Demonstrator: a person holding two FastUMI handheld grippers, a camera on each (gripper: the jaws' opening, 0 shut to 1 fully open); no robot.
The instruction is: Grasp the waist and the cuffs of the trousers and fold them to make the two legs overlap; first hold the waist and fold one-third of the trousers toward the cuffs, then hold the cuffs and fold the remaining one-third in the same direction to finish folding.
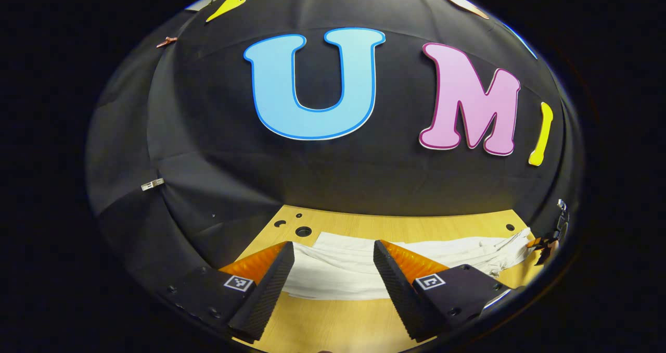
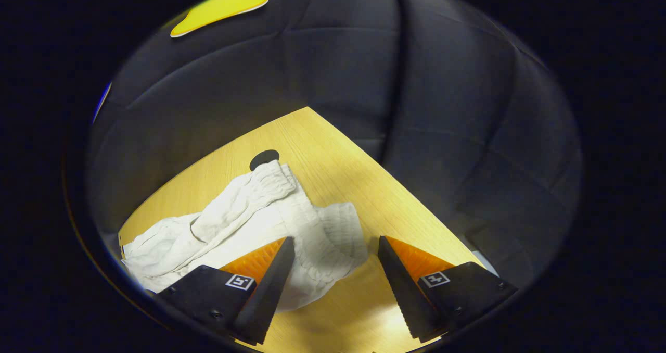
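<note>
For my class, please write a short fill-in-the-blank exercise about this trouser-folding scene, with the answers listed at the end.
1. The trousers lying on the table are ____ in colour.
2. The table under them has a top of light ____.
3. The jaws of the right hand-held gripper stand ____, holding nothing.
4. In the left gripper view, the left hand-held gripper hovers with its jaws ____ near the trousers.

Missing words: white; wood; open; open
</note>
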